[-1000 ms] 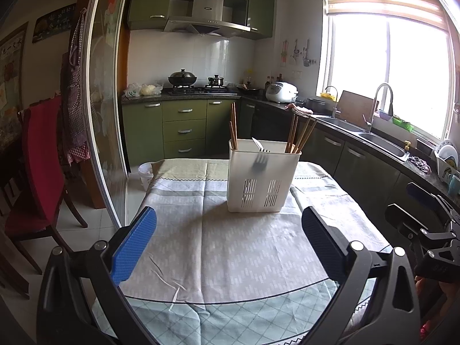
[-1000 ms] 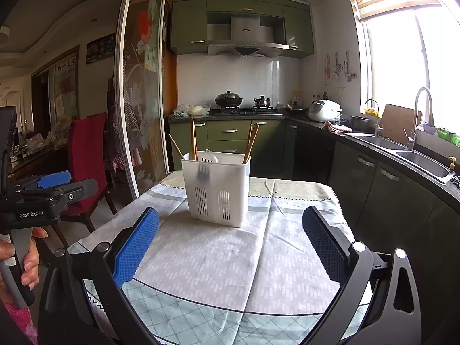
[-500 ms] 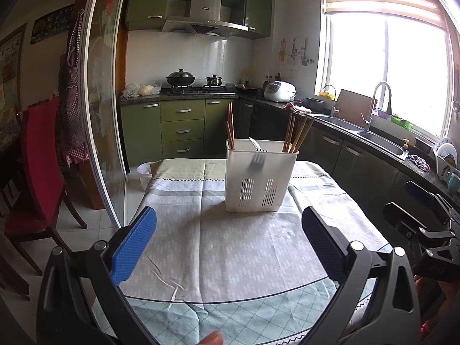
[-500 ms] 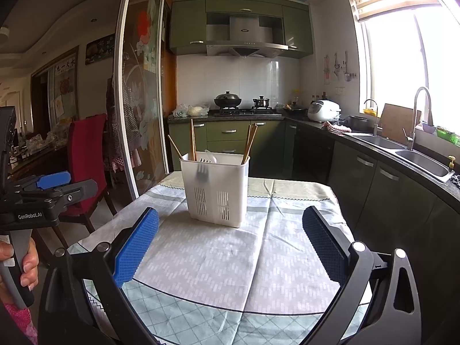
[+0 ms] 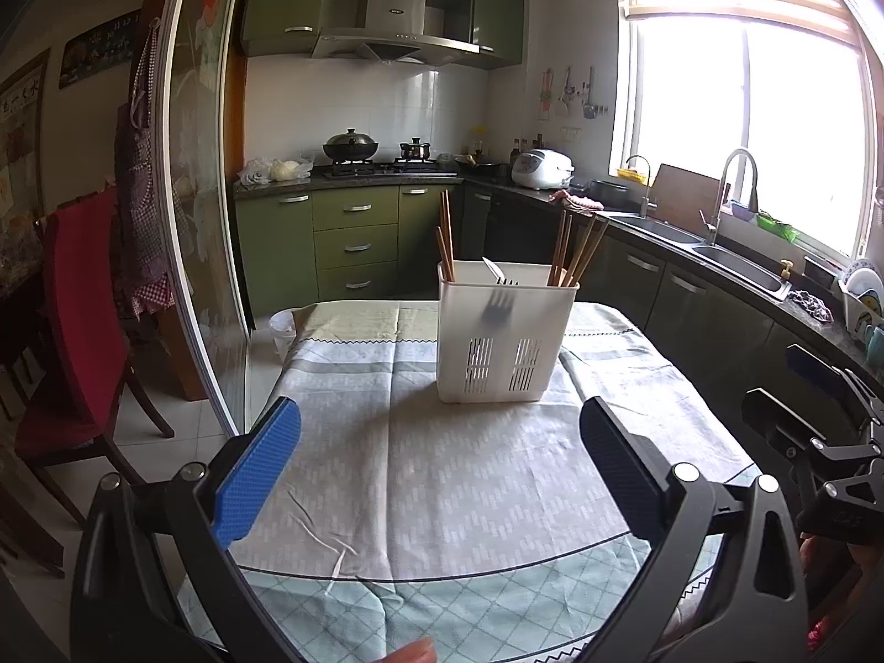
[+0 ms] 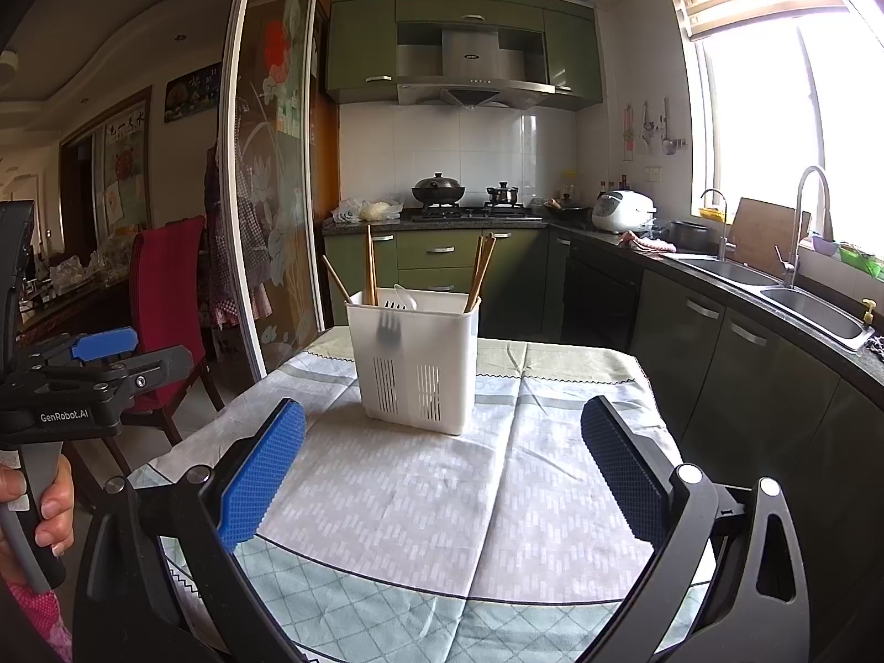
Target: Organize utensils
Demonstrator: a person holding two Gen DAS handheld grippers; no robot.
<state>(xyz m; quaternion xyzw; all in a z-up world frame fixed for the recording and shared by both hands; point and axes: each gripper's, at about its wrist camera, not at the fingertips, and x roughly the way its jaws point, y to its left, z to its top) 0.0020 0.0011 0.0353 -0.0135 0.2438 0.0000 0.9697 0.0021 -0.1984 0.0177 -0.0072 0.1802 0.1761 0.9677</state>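
nothing moved since a second ago: utensil holder [image 5: 505, 331] at 12 o'clock, left gripper [image 5: 439, 469] and right gripper [image 6: 442, 469] both wide, empty; sorting apparently finished.

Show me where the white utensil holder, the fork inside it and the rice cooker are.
white utensil holder [image 5: 505, 348]: left wrist view, middle of its front wall.
fork [image 6: 390, 325]: right wrist view, tines seen through the holder's wall.
rice cooker [image 5: 541, 168]: left wrist view, middle of its white body.

White caddy [image 5: 505, 331], checked grn tablecloth [image 5: 442, 602]
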